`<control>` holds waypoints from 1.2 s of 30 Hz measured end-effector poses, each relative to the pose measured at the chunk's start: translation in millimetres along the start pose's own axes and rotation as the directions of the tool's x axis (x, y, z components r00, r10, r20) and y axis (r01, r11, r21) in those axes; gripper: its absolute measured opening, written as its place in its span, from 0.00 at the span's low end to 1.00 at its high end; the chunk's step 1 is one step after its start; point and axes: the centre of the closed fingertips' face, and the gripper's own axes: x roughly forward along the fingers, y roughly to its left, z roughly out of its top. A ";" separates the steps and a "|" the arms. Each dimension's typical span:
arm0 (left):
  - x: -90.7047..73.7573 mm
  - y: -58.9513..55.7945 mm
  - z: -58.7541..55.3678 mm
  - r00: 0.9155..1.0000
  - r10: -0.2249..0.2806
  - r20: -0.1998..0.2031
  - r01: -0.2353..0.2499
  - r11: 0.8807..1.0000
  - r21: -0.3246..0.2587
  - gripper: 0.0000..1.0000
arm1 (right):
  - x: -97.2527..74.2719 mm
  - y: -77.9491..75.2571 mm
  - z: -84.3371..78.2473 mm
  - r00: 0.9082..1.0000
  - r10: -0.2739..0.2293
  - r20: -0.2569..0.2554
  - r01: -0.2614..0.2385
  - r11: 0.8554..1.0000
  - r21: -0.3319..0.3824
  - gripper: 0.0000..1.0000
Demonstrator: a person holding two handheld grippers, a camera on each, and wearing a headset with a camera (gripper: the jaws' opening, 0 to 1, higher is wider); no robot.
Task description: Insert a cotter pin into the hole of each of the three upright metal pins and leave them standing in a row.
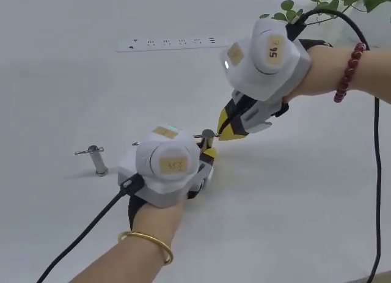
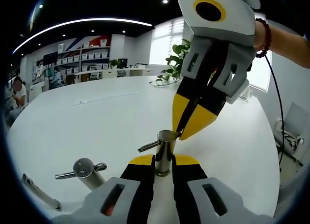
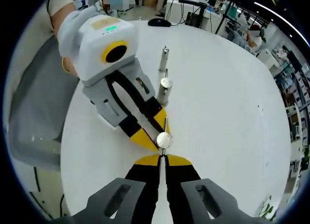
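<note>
An upright metal pin [image 1: 208, 136] [image 2: 163, 154] [image 3: 164, 139] stands between the jaws of my left gripper [image 1: 206, 156] [image 2: 163, 162] [image 3: 145, 135], which is shut on its lower body. My right gripper [image 1: 224, 132] [image 2: 188, 129] [image 3: 162, 159] comes in from the upper right, shut on a thin cotter pin [image 2: 148, 146] that passes through the pin's head and sticks out the far side. A second metal pin [image 1: 98, 161] [image 2: 87, 169] [image 3: 165, 90] stands to the left with a cotter pin through it. A third pin [image 2: 39, 193] [image 3: 164, 58] is farther off; I cannot tell if it stands or lies.
A white power strip [image 1: 174, 43] lies at the back of the white table [image 1: 293, 197]. A potted plant [image 1: 317, 2] sits at the back right. Black cables [image 1: 79, 246] trail from both grippers. Shelves and a seated person [image 2: 19, 96] are in the room beyond.
</note>
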 end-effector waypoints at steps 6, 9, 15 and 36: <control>0.5 1.0 -0.2 1.000 0.007 -0.003 -0.007 1.000 0.011 0.12 | -0.1 -3.4 -0.4 1.000 -0.016 0.002 0.016 1.000 0.015 0.05; 0.4 2.1 0.0 1.000 0.011 -0.005 -0.011 1.000 0.003 0.12 | 1.0 -4.6 0.3 1.000 -0.029 0.004 0.029 0.999 0.017 0.05; -0.8 0.7 1.3 1.000 0.007 0.000 -0.007 1.000 -0.005 0.16 | 3.4 -5.9 2.6 0.999 -0.043 0.011 0.042 0.998 0.049 0.10; -30.4 -4.4 -1.4 0.998 -0.022 -0.054 0.023 1.000 0.020 0.28 | -12.6 13.9 11.8 0.977 -0.139 0.162 0.058 0.903 0.426 0.36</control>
